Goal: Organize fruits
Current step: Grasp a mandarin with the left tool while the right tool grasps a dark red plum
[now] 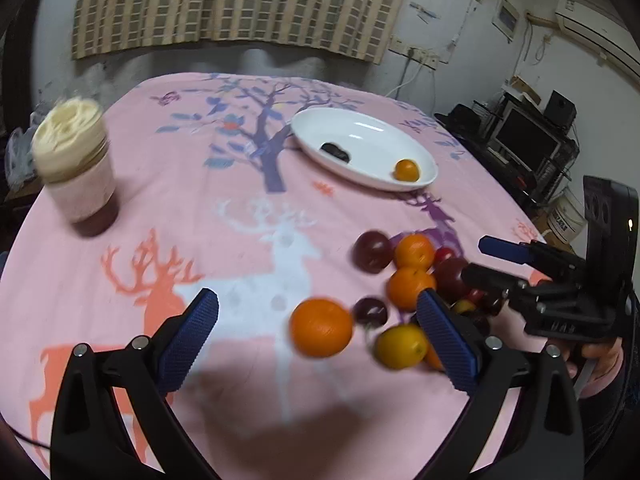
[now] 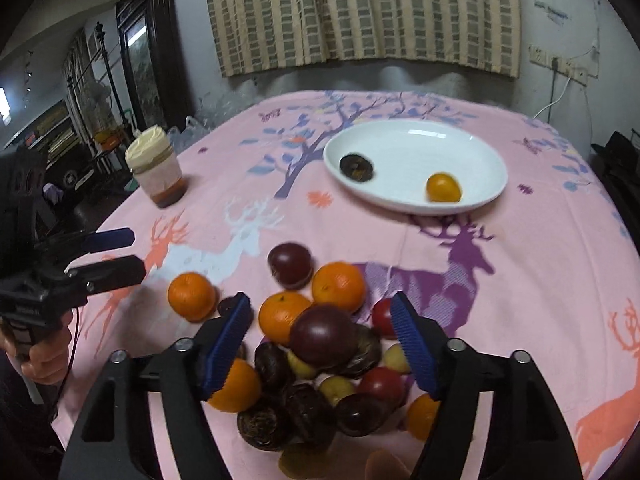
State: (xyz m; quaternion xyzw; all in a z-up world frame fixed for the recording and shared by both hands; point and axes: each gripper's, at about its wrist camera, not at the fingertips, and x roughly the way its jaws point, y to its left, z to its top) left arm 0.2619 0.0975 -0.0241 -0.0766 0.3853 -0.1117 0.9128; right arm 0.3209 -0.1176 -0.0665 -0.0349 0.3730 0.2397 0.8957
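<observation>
Both claws spread, nothing pinched: right claw over fruit pile at bench's near edge w/ dark plum between pads, so close gently, then lift to white plate toward far edge; left claw frames lone orange

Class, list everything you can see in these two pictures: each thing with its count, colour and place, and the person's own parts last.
plate: one, white, far side of table.
fruit on plate: two, one orange, one dark.
fruit pile: many, orange, dark purple, red and yellow, near edge.
jar: one, cream lid, left side.
tablecloth: one, pink with deer.
curtain: one, checked, behind the table.
left gripper: fingers open, empty.
right gripper: fingers open over the pile.
</observation>
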